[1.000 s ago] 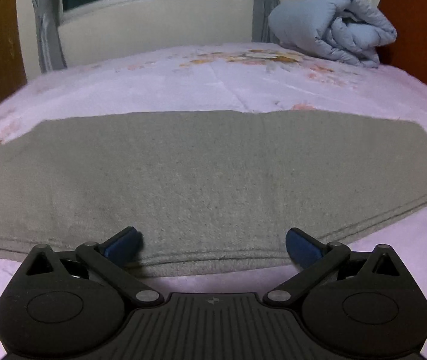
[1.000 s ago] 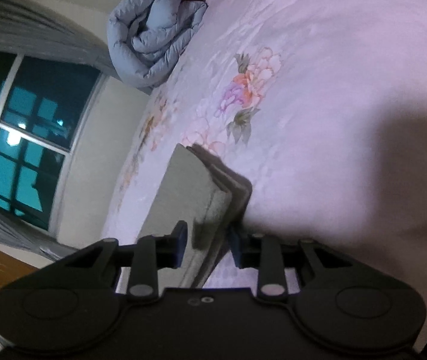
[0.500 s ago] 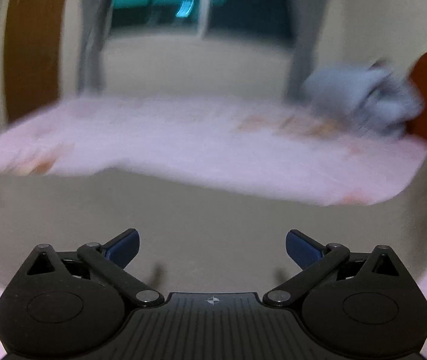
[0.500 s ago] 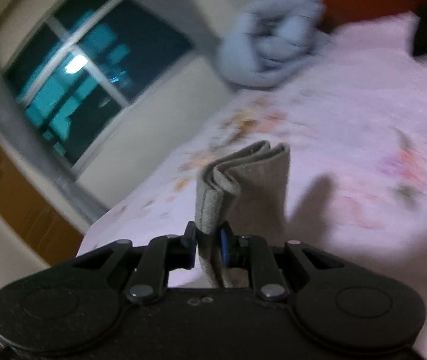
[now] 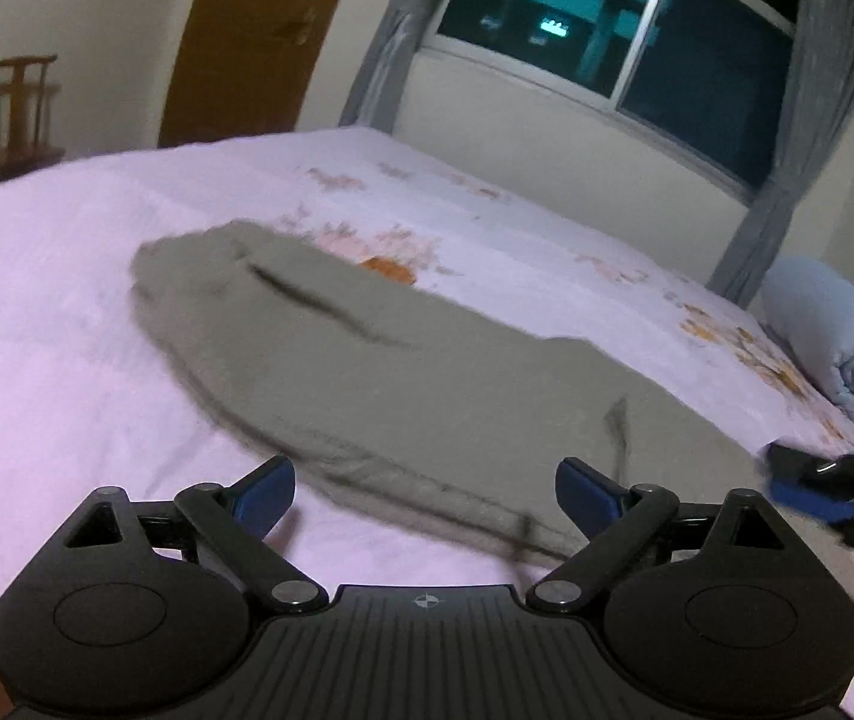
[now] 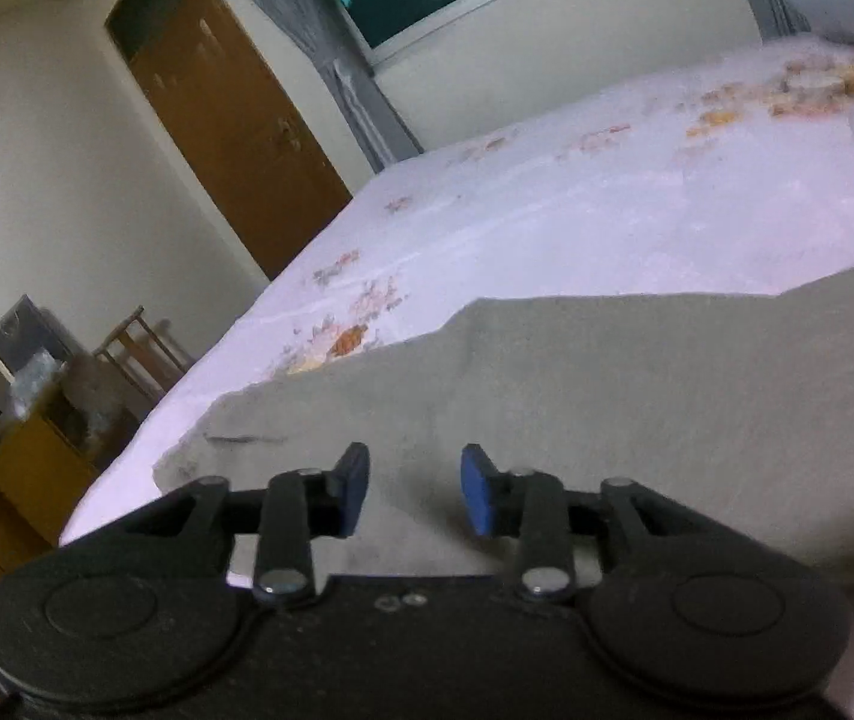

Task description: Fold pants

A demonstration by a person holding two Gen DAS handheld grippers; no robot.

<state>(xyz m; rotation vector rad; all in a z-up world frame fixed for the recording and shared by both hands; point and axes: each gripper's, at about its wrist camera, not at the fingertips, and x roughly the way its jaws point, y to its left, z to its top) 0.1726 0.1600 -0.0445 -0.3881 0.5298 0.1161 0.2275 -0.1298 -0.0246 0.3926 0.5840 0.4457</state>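
Observation:
Grey-green pants lie folded lengthwise on the pink bed, waist end with a pocket slit at the far left. My left gripper is wide open and empty just above the near edge of the pants. My right gripper is open with a moderate gap, empty, hovering over the pants. It also shows at the right edge of the left wrist view, over the pants' leg end.
The pink floral bedsheet surrounds the pants. A rolled blue quilt sits at the far right of the bed. A brown door, a wooden chair and a cabinet stand beyond the bed's left side.
My right gripper, shut on the leg end half a second ago, has let go and now hovers open. Both views have swung left toward the waist end.

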